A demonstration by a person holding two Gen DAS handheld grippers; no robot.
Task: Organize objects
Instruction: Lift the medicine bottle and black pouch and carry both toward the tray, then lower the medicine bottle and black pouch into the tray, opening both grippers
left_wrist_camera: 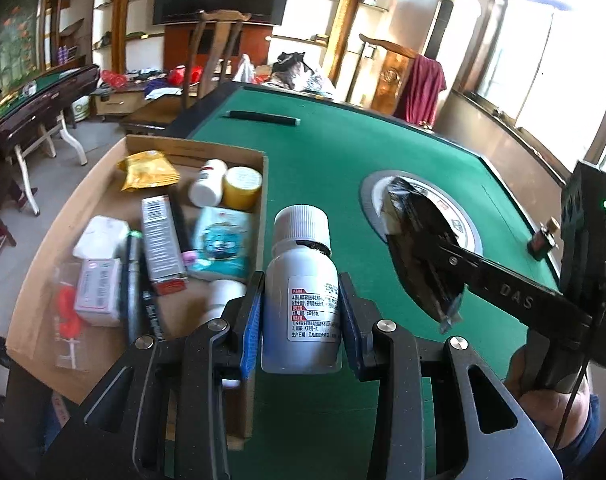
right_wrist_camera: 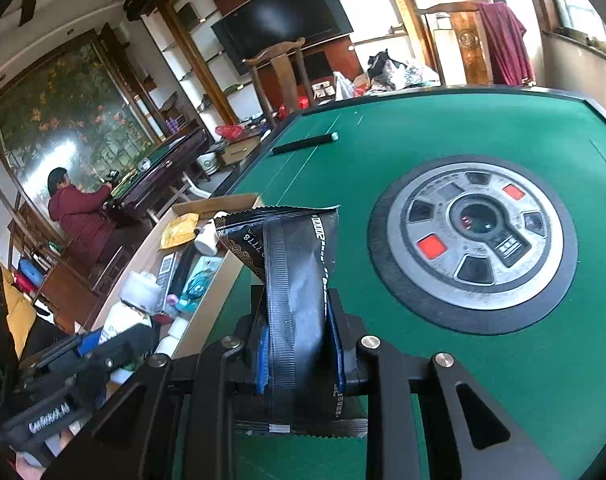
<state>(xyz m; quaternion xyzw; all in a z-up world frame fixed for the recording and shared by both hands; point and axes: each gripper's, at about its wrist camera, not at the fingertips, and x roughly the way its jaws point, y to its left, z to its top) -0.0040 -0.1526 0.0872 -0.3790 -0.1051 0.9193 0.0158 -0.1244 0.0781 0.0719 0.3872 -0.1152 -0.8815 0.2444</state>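
Shallow brown cardboard tray (left_wrist_camera: pixel 265 184) already well filled. Left gripper (left_wrist_camera: pixel 301 312) jaws clamp white plastic bottle (left_wrist_camera: pixel 301 280) beside tray; right gripper (right_wrist_camera: pixel 299 356) jaws pinch black foil sachet (right_wrist_camera: pixel 295 280) near tray. Black tube (left_wrist_camera: pixel 263 117), small dark bottle (left_wrist_camera: pixel 543 238) left on green worktop (left_wrist_camera: pixel 383 140), beyond tray.

Each black claw (left_wrist_camera: pixel 301 312) has 2 blue-padded fingers (left_wrist_camera: pixel 251 320), silver screws (left_wrist_camera: pixel 385 325) and angular cut-outs.
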